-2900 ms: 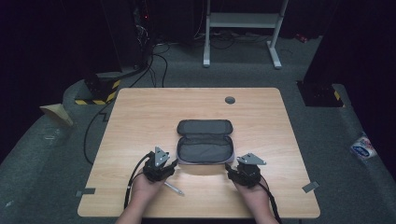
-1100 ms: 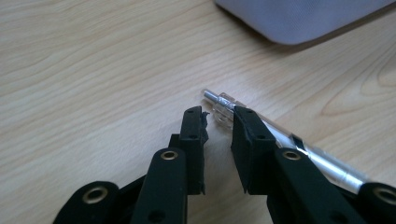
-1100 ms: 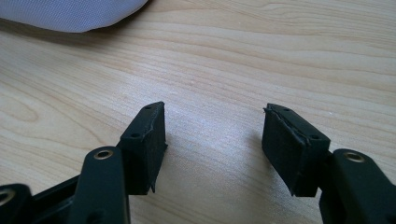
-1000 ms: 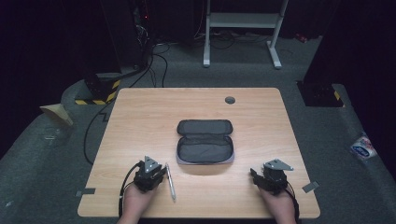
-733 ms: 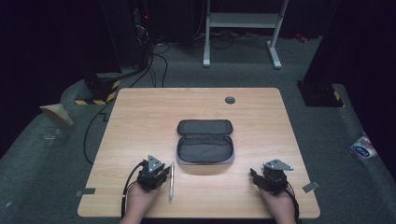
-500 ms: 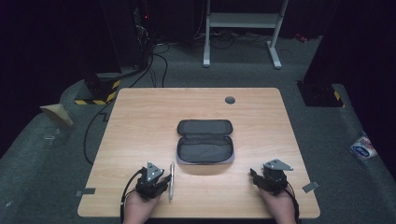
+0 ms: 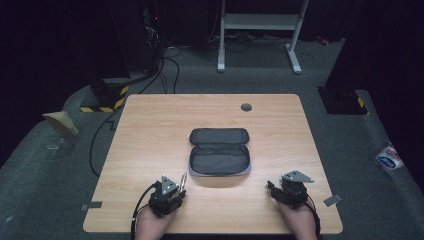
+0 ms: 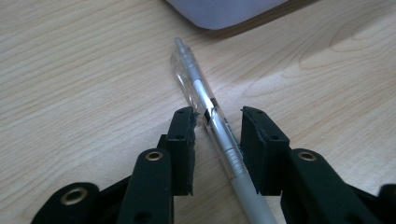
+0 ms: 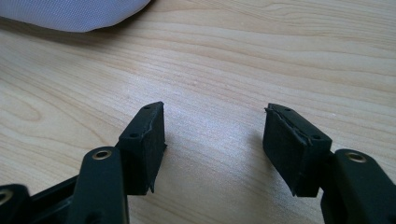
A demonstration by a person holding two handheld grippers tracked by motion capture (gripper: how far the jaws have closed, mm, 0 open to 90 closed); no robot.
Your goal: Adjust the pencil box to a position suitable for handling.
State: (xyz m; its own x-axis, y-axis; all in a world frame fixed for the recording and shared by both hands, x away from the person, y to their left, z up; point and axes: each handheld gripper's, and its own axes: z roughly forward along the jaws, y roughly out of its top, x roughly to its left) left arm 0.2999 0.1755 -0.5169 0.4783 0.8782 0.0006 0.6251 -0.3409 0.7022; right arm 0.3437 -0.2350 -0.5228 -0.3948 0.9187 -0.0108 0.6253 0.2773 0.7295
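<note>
Now, pen [image 8: 205,112]: lies flat on the tabletop [image 7: 150,135], just short of the pouch's near left corner, between the left jaws.
Left gripper [image 8: 217,123]: jaws have just been closing a little; both sit close beside the pen, a thin gap showing on each side.
Right gripper [image 9: 215,135]: jaws apart over bare wood, holding nothing.
Pouch [image 7: 220,157]: unzipped, lid folded back, mid-tabletop, between the two grippers and beyond them.

A light wooden table [image 7: 150,150] stands on grey carpet [image 7: 60,165] (dark room), a white metal stand [image 7: 260,22] behind.
</note>
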